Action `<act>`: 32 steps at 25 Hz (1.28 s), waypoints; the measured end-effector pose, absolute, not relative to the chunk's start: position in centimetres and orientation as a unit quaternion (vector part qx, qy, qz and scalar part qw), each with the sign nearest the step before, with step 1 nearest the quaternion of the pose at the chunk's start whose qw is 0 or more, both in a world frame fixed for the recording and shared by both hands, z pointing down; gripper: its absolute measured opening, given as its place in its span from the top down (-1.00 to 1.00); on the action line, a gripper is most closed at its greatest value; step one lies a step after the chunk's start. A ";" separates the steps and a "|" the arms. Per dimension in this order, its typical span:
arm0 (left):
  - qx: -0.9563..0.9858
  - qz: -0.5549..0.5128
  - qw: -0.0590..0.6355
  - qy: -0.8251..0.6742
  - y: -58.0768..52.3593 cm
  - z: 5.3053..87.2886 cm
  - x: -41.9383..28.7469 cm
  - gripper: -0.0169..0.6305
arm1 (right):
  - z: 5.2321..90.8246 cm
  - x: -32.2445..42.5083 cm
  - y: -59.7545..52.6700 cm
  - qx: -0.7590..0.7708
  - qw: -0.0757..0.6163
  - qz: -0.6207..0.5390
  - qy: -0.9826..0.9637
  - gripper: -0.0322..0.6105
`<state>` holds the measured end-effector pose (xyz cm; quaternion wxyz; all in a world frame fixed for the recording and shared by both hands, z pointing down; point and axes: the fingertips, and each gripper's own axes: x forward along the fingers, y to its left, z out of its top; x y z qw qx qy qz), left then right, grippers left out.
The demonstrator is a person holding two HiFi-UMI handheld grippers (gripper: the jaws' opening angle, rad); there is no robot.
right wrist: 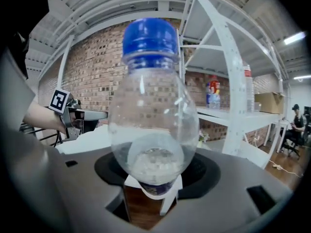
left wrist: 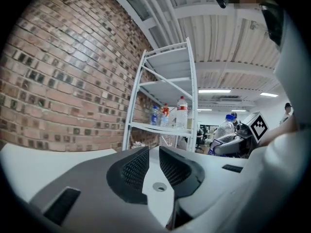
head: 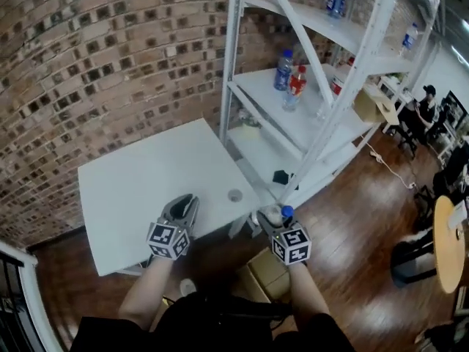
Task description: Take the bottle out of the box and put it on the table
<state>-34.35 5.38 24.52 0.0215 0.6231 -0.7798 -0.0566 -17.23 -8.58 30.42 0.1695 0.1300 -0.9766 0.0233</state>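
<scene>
Clear plastic bottle (right wrist: 153,115) stands upright, clamped in the right gripper (head: 277,217), with the white table (head: 146,189) lying just ahead and to its left.

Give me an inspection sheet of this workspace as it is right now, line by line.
Surface: white table, bare except for a small round mark.
Job's things: bottle, clear with a blue cap, upright in the right tool; cardboard box on the floor below.
Clutter: spare bottles on the white shelf rack.
Tools: right tool shut on the bottle; left tool empty, jaws slightly apart.
Cables: white cable on the wooden floor.
Surroundings: brick wall; seated person at far right.
</scene>
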 end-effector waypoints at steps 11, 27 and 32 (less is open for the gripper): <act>0.481 -0.102 0.022 -0.871 20.2 25.7 -49.8 0.75 | 29.7 -37.4 0.2 -0.018 0.183 -0.013 -0.983 0.05; 0.295 -0.107 0.033 -0.949 37.4 27.1 -56.7 0.75 | 33.8 -54.4 12.3 -0.177 0.240 -0.062 -0.952 0.05; 0.274 -0.108 0.045 -0.955 37.3 27.7 -55.9 0.75 | 35.6 -55.1 12.8 -0.203 0.265 -0.071 -0.940 0.05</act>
